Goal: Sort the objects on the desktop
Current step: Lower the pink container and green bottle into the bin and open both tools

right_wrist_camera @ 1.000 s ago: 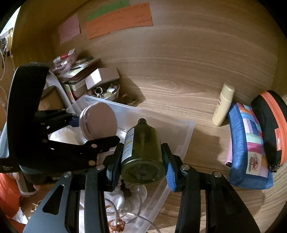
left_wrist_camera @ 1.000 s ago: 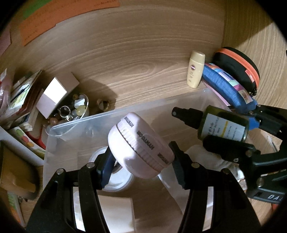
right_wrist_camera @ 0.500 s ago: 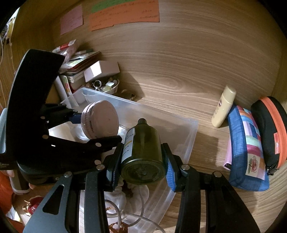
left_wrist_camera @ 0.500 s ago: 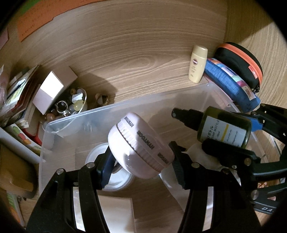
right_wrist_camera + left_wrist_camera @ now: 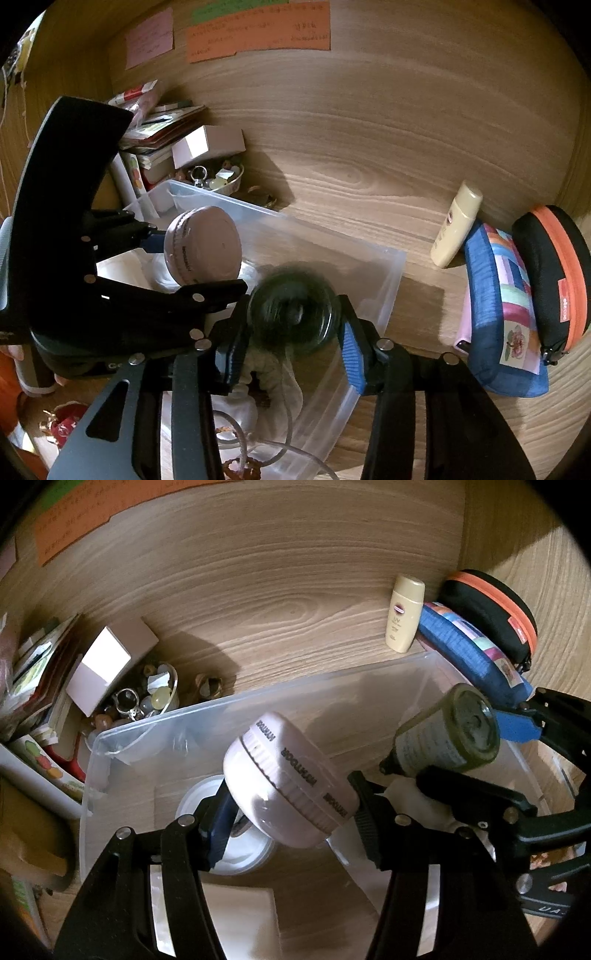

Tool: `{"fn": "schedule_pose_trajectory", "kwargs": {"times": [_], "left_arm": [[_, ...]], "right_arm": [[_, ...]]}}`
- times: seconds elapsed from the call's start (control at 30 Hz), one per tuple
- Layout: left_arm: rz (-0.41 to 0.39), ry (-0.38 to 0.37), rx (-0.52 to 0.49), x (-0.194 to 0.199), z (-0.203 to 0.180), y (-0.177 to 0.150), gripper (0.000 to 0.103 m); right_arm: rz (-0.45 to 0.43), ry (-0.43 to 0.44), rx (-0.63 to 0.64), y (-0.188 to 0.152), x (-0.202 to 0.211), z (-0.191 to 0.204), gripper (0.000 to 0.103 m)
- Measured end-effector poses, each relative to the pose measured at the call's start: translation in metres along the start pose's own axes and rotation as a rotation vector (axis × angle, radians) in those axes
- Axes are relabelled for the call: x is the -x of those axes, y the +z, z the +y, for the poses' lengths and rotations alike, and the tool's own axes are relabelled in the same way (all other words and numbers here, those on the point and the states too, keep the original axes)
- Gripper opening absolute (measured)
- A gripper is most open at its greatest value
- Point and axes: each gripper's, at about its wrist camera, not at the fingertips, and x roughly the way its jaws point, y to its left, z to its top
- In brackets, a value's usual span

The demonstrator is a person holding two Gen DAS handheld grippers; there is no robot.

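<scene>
The right gripper (image 5: 291, 325) has its fingers spread either side of a green spray bottle (image 5: 448, 734), which seems loose between them. The left wrist view shows the bottle's long axis tilted, nozzle down into the clear bin (image 5: 155, 727); the right wrist view gives only its blurred round base. The left gripper (image 5: 291, 812) clamps a pink round case (image 5: 288, 786) above the bin, which holds a white jar (image 5: 240, 856) and white cloth (image 5: 266, 391).
</scene>
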Motion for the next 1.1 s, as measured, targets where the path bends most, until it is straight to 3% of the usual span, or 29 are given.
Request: {"fn": "schedule_pose_trajectory", "kwargs": {"times": [0.13, 0.47, 0.7, 1.1], "left_arm": [[-0.025, 0.014, -0.004, 0.004, -0.001, -0.001, 0.069], [-0.052, 0.013, -0.007, 0.013, -0.002, -0.002, 0.075], [-0.093, 0.023, -0.011, 0.026, -0.001, -0.001, 0.086], [-0.134, 0.084, 0.004, 0.049, 0.007, -0.003, 0.096]], "right_arm": [[-0.031, 0.005, -0.014, 0.002, 0.005, -0.002, 0.052], [-0.072, 0.002, -0.006, 0.006, 0.016, -0.003, 0.066], [-0.108, 0.011, -0.020, 0.007, 0.026, -0.007, 0.074], [-0.129, 0.059, -0.057, 0.009, 0.035, -0.014, 0.084]]}}
